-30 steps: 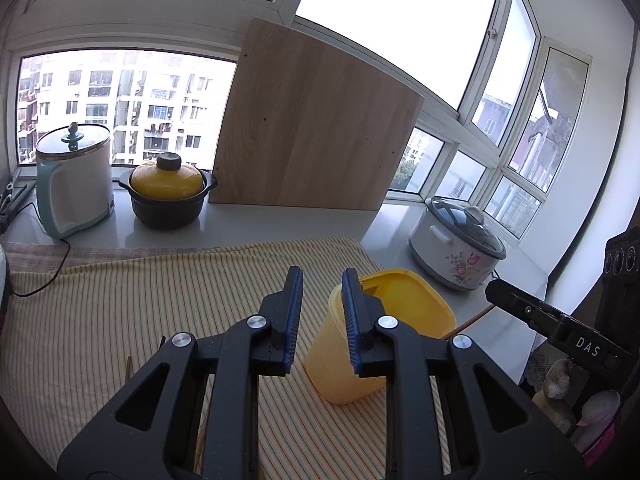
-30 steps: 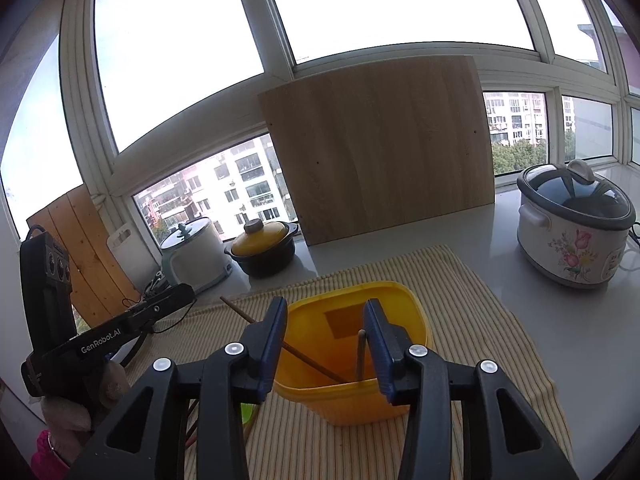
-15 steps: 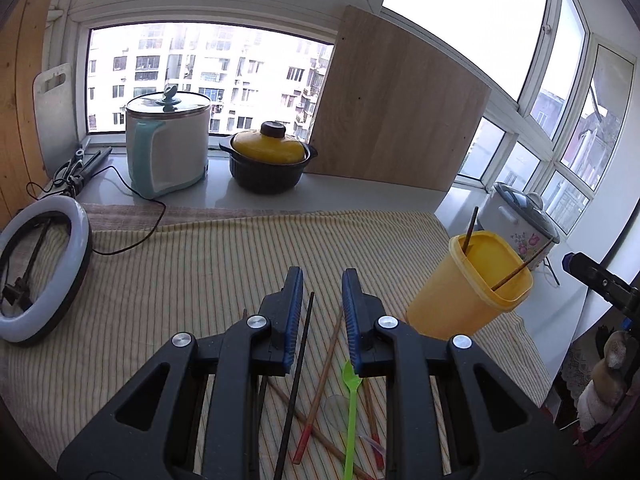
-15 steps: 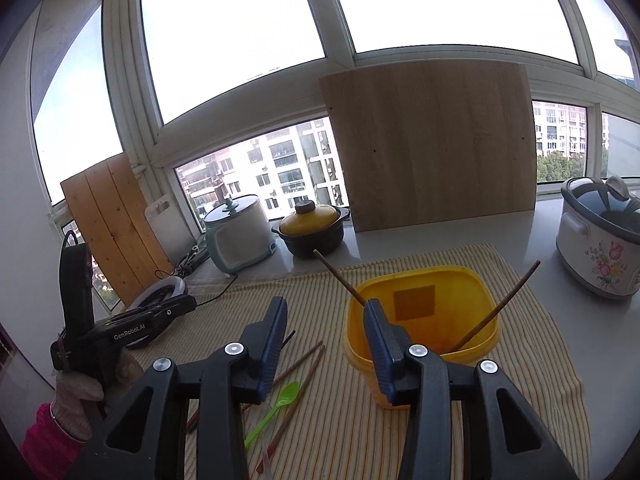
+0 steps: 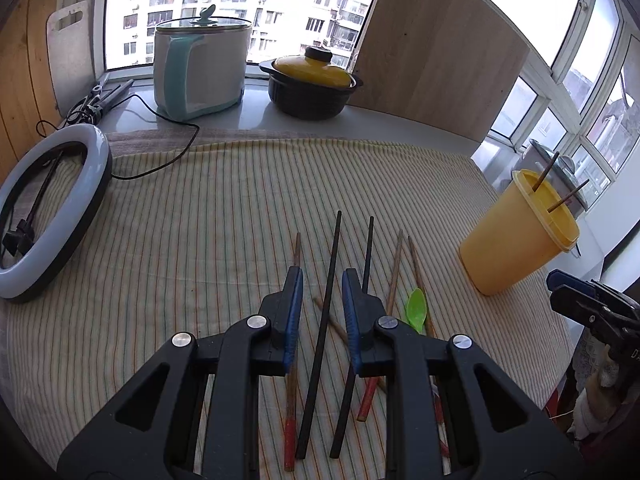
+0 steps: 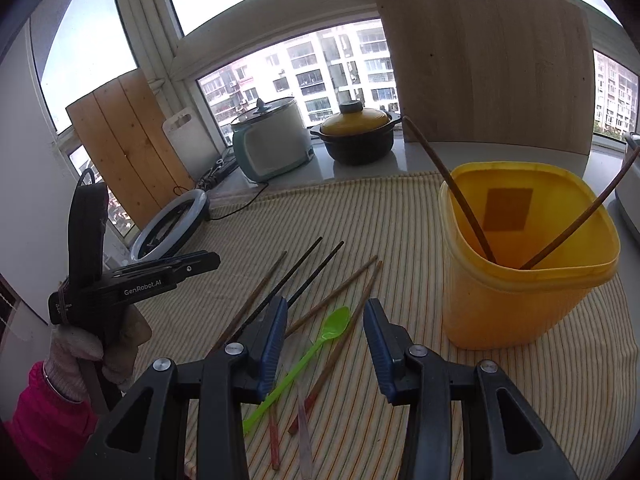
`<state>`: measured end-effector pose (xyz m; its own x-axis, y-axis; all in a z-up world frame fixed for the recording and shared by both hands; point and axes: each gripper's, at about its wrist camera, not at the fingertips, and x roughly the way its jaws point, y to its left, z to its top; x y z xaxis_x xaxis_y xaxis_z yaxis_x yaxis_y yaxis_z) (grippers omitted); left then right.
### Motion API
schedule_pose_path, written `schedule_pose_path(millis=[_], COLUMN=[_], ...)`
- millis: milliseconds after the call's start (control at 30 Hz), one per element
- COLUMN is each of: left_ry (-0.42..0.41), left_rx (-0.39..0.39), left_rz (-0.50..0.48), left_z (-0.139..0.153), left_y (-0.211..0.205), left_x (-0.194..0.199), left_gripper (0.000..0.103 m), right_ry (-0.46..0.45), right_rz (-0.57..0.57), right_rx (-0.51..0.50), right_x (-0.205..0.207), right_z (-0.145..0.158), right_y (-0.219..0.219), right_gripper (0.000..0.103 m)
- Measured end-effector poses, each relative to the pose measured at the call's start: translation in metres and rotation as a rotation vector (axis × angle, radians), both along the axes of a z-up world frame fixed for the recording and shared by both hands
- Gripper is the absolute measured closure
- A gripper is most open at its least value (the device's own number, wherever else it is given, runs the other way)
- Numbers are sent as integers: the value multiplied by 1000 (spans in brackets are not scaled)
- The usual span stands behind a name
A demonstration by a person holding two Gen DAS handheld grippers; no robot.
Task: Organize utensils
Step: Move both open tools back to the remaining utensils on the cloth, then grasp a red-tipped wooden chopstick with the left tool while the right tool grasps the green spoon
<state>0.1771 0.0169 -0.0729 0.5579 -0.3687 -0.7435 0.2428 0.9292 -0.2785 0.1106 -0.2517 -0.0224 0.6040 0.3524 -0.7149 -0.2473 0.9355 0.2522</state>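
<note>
Left gripper [image 5: 322, 308] jaws parted, hovering astride black chopstick [image 5: 325, 312], long axis toward 12 o'clock. Right gripper [image 6: 325, 332] wide, empty, above green spoon [image 6: 308, 354], bowl toward 1 o'clock. Only right view shows yellow container [image 6: 516, 280] interior: two chopsticks leaning apart. Left view: container at 3 o'clock on striped cloth [image 5: 180, 240].

Black hand-held gripper [image 6: 325, 322] — blue finger pads [image 6: 275, 342], silver screws; pink sleeve, pale glove [image 6: 96, 350].

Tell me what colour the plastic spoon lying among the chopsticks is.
Bright lime green. The spoon shows best in the right wrist view, lying on the striped cloth.
</note>
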Motion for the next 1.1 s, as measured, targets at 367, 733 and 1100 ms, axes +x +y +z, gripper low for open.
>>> schedule_pose_path(millis=[367, 733, 1100], left_ry=[109, 155, 194], left_rx=[19, 23, 57], left_rz=[-18, -19, -49], left_z=[-38, -54, -64], left_y=[0, 1, -8], left_x=[11, 22, 36], left_gripper=[84, 85, 85], right_ry=[212, 390, 445], right_rz=[55, -1, -54], right_rx=[34, 115, 168], right_x=[25, 58, 69], right_z=[-57, -99, -116], right_y=[27, 31, 27], right_gripper=[67, 81, 85])
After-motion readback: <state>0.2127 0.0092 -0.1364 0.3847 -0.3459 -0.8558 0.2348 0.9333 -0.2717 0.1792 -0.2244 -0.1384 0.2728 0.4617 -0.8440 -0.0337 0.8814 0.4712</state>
